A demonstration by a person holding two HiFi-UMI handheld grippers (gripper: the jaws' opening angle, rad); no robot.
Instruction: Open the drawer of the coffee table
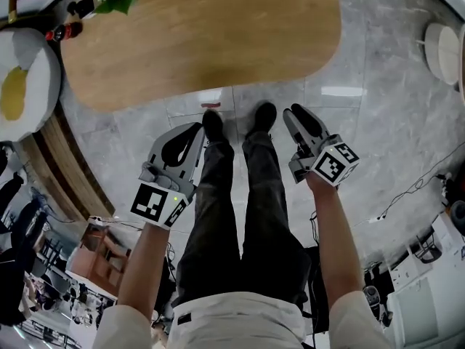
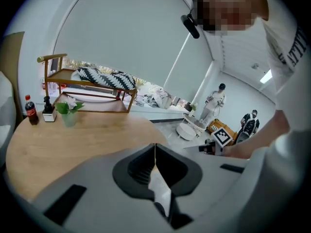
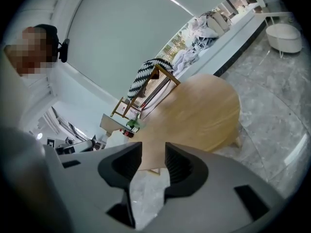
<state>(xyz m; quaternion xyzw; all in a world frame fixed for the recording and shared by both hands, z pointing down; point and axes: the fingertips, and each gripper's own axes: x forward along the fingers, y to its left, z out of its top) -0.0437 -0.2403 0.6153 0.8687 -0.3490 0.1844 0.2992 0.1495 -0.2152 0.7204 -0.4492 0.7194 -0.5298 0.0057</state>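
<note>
- Drawer itself is not clearly seen; I judge it sits under the near edge of the wooden surface (image 1: pixel 203 35).
- Step: approach. The left tool (image 1: pixel 196 129) is clenched and empty; the right tool (image 1: pixel 296 112) is released and empty.
- Next: find the handle and grip it.
- The bottle (image 2: pixel 31 110) and the plant (image 2: pixel 69 111) stand far back and block nothing.

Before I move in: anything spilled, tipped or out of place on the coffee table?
Nothing stands out. The cola bottle and small plant stand upright at one end of the coffee table, with no spill showing.
</note>
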